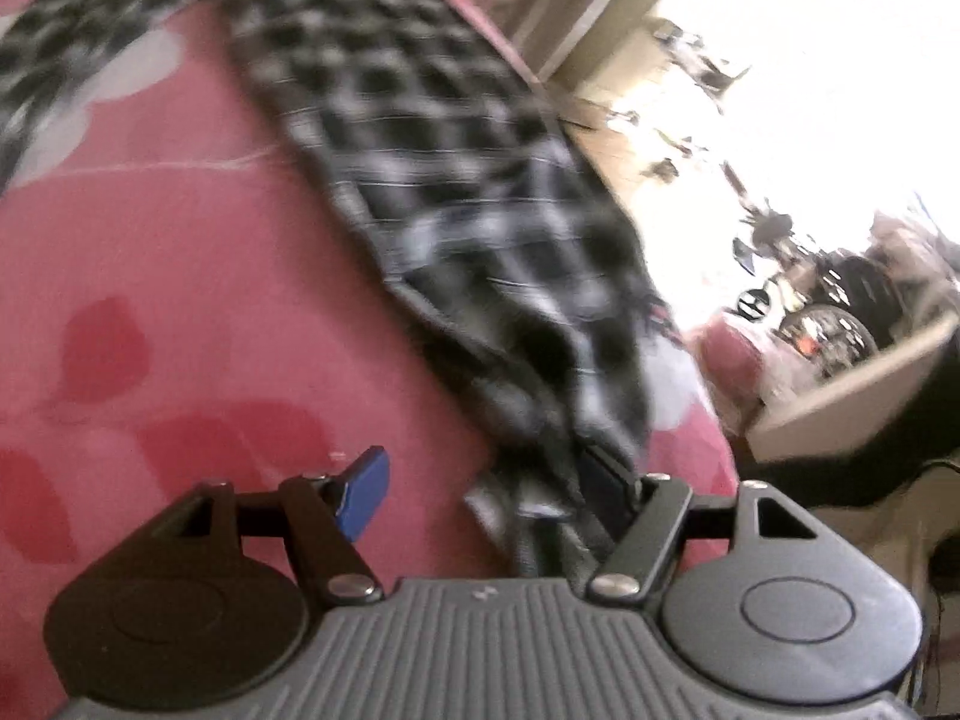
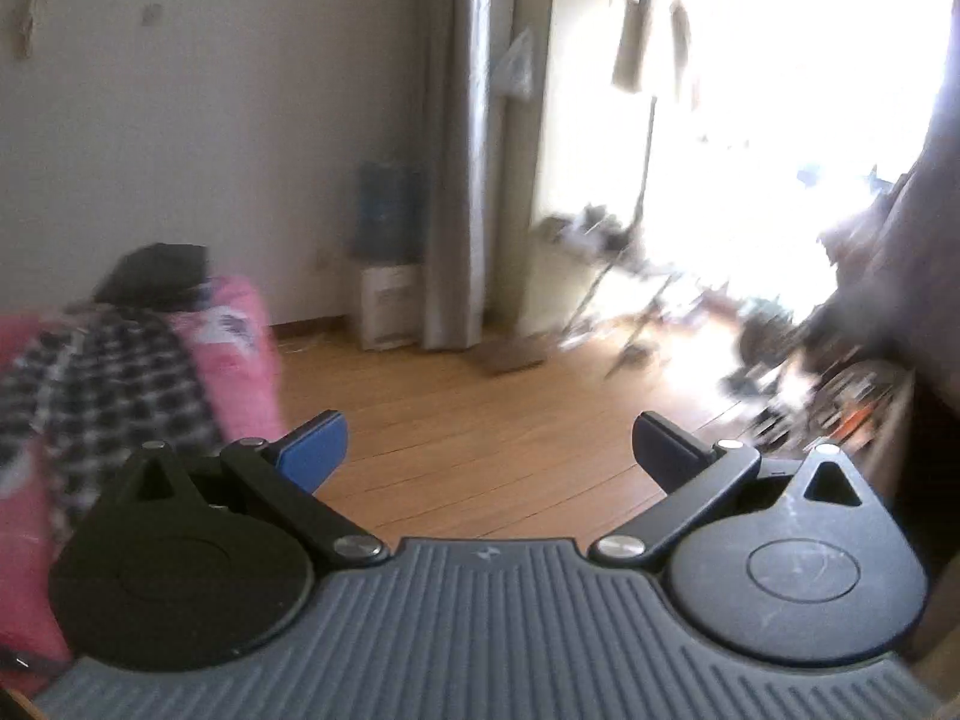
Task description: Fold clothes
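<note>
Two grippers show here, one in each view. On the left gripper (image 1: 486,480), one blue finger (image 1: 363,492) sits out to the left and the other finger is far off to the right, so the fingers are wide apart. The end of a black and white checked cloth (image 1: 432,192) lies over that right finger and hides part of it. The picture is blurry, so it is hard to see if the cloth is only resting there.

The checked cloth runs as a long strip away from the left gripper, across a pink bed cover (image 1: 180,276) with darker red spots and pale shapes. Another part of the cloth lies at the far left of the bed.

The right gripper (image 2: 489,450) has its two blue fingers (image 2: 315,456) spread wide with nothing between them. It is over a wooden floor (image 2: 480,420), off the side of the bed. In this view the checked cloth (image 2: 102,372) lies on the pink bed at the left, and a dark folded thing (image 2: 159,270) sits past it on the bed. A grey curtain (image 2: 456,144) hangs by a bright window.
</note>
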Demonstrator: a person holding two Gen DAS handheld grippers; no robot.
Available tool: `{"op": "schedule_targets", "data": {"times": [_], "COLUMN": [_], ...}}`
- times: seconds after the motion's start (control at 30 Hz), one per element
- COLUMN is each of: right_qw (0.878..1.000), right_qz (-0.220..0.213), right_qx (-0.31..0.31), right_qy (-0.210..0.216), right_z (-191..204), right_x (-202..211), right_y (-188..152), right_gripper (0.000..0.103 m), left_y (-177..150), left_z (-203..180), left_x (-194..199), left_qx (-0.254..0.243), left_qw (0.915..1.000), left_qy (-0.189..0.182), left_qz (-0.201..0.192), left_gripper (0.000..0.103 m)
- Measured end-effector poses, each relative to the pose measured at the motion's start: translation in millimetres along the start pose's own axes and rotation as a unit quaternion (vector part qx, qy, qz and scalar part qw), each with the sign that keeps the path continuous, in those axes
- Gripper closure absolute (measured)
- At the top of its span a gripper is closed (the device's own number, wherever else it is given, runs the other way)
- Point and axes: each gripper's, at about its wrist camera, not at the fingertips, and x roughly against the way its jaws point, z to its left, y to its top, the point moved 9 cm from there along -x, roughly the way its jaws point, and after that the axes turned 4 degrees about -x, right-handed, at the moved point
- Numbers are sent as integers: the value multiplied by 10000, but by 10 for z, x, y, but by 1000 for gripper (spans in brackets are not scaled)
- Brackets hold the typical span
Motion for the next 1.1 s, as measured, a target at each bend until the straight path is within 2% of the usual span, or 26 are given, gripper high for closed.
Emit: {"op": "schedule_targets", "data": {"times": [0.1, 0.17, 0.23, 0.33, 0.37, 0.47, 0.53, 0.63, 0.7, 0.77, 0.87, 0.97, 1.03, 1.1], "right_qw": [9986, 9962, 9910, 9737, 9648, 9468, 9374, 9253, 9155, 9069, 8974, 8970, 8980, 8987], "right_qz": [-108, 125, 583, 1460, 1777, 2186, 2280, 2362, 2510, 2731, 3001, 3094, 3124, 3153], "right_qx": [518, 838, 1011, 1013, 877, 516, 340, 307, 231, 47, -301, -579, -746, -913], "right_qy": [-48, 203, 661, 1423, 1732, 2305, 2611, 2952, 3135, 3208, 3221, 3104, 3007, 2909], "right_z": [4, 173, 432, 894, 1060, 1398, 1585, 1757, 1838, 1880, 1890, 1798, 1724, 1650], "right_x": [167, 132, -4, -213, -249, -244, -239, -129, -103, -115, -147, -145, -146, -147], "right_y": [51, -115, -452, -1115, -1336, -1624, -1623, -1624, -1641, -1686, -1781, -1856, -1900, -1944], "right_gripper": [1, 1, 1, 3, 7, 13, 15, 27, 42, 54, 60, 61, 61, 61], "left_y": [-90, -172, -254, -371, -403, -467, -500, -523, -543, -564, -596, -666, -683, -656], "left_z": [-179, -253, -300, -287, -269, -203, -157, -142, -179, -224, -292, -353, -375, -407], "left_x": [2, -15, -34, -55, -48, -14, 22, 66, 68, 66, 62, -10, -49, -57], "left_qx": [-399, -639, -798, -801, -800, -952, -1033, -1126, -1208, -1292, -1419, -1482, -1538, -1619], "left_qw": [9988, 9971, 9955, 9951, 9953, 9948, 9943, 9934, 9924, 9911, 9889, 9869, 9858, 9845], "left_qy": [-288, -391, -459, -428, -381, -194, -110, -164, -234, -308, -419, -559, -568, -605], "left_qz": [74, 151, 243, 386, 387, 304, 248, 103, 101, 118, 143, 317, 359, 314], "left_gripper": [32, 32, 32, 36, 36, 40, 43, 45, 45, 45, 48, 60, 85, 95]}}
